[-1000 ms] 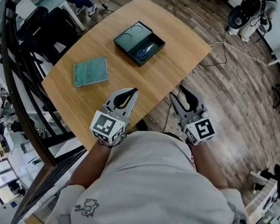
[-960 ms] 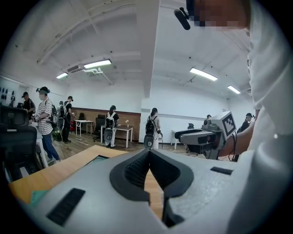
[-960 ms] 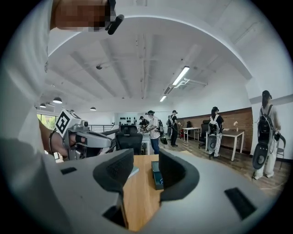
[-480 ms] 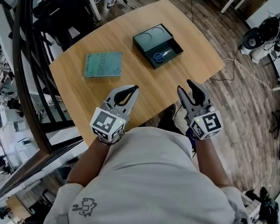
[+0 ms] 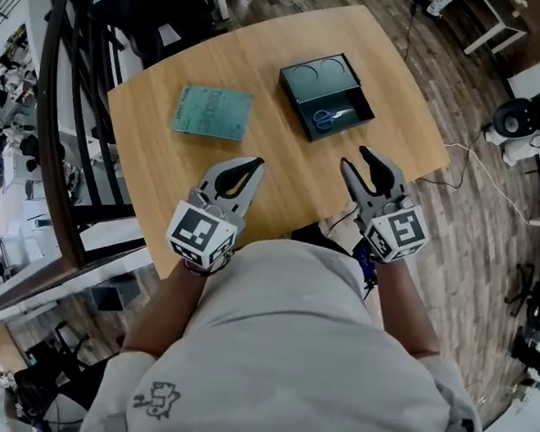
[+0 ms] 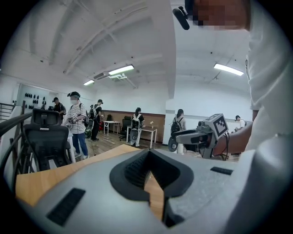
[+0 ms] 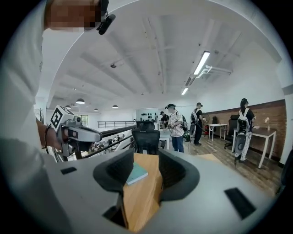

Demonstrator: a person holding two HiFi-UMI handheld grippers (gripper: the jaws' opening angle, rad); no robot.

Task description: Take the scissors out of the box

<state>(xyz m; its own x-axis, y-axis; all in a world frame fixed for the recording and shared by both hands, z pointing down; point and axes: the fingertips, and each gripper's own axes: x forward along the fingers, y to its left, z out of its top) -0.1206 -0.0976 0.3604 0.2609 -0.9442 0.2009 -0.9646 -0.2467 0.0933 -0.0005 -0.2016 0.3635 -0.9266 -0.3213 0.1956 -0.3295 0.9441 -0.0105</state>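
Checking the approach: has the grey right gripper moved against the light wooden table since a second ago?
Yes. The right gripper has advanced from beyond the table's near edge to above it, toward the dark green box.

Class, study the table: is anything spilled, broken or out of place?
Nothing stands out. The open box sits flat with the blue-handled scissors inside. The teal book lies flat on the table. Nothing looks spilled or damaged.

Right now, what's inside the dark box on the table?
In the box, blue-handled scissors lie in the nearer compartment; the farther half shows only two round outlines. Anything beneath the scissors is covered.
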